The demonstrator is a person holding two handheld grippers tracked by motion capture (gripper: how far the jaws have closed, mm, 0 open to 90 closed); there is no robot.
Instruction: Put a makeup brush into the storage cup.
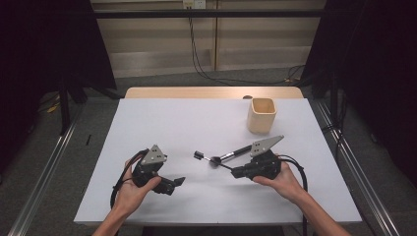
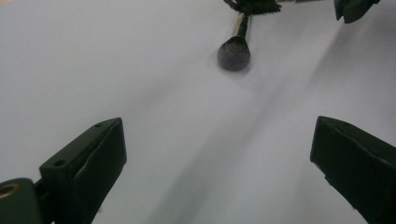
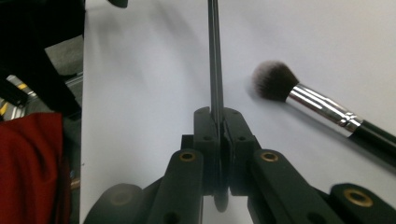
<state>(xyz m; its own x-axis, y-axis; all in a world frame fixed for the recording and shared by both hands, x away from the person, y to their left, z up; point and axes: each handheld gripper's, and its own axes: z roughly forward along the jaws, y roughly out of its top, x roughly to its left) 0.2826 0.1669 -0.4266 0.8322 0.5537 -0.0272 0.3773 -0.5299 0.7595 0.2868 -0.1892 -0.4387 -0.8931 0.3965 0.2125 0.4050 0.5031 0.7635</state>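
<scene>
Work in hand: the right hand-held gripper [image 1: 235,171] has its jaws pressed together on a thin dark makeup brush [image 1: 210,160], lifted or dragged just above the bench [image 1: 162,123].
Thin brush, place: near the middle of the bench, slightly toward the near edge; its small dark head [image 1: 198,155] points toward the left side, its stem runs back into the right jaws.
Thin brush, handling: judged very light and stiff along its length, but narrow and smooth, so it may pivot or slip in the pads; the grip sits at the tail of the stem [image 3: 215,70], which leaves a long free end that may swing.
Better hold: nearer the middle of the stem would likely steady it.
Powder brush [image 1: 231,155]: lies flat on the bench, just beside the thin one, with a soft bristle head [image 3: 273,80], a shiny ferrule [image 3: 322,108] and a black handle; the bristles would crush, so the ferrule or handle is the place to pinch.
Left hand-held gripper [image 1: 178,182]: jaws wide apart, nothing between them, low over the bench toward the near left, facing the powder brush head [image 2: 234,52].
Wooden cup [image 1: 261,115]: upright toward the far right of the bench, well apart from both brushes.
</scene>
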